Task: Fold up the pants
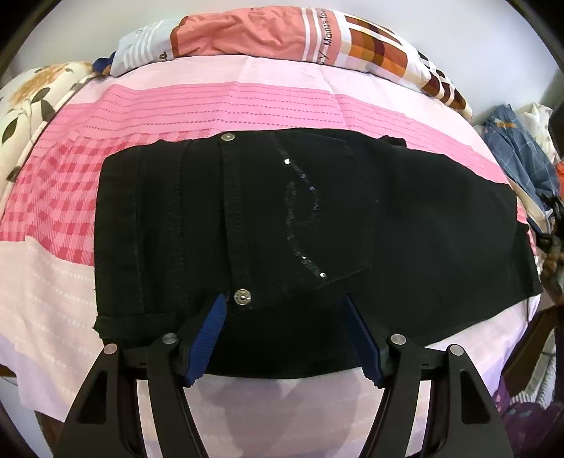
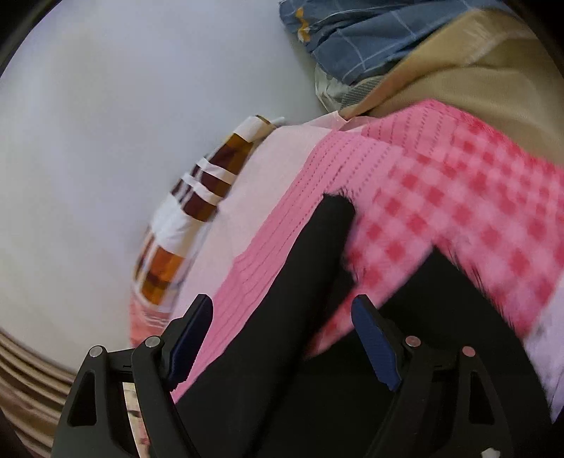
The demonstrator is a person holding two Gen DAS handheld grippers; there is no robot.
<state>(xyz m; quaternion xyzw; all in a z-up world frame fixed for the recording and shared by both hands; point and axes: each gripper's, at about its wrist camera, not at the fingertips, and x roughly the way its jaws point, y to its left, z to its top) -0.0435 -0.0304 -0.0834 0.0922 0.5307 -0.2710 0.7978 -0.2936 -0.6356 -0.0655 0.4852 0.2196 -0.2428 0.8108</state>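
Black pants (image 1: 317, 211) lie folded flat on a pink patterned bed sheet (image 1: 211, 105), back pocket with sequins facing up and a metal snap near the front edge. My left gripper (image 1: 285, 306) points down at the pants' near edge. It stands open, its blue pads either side of the fabric and not pressing it. The right wrist view is tilted and blurred. There my right gripper (image 2: 282, 310) is open above a black part of the pants (image 2: 282, 352), with nothing held between its pads.
A salmon and brown checked pillow (image 1: 264, 31) lies at the head of the bed and shows again in the right wrist view as the pillow (image 2: 197, 197). A floral cloth (image 1: 31, 95) sits far left. A blue checked cloth (image 1: 511, 148) hangs off the right side. A pale wall stands behind.
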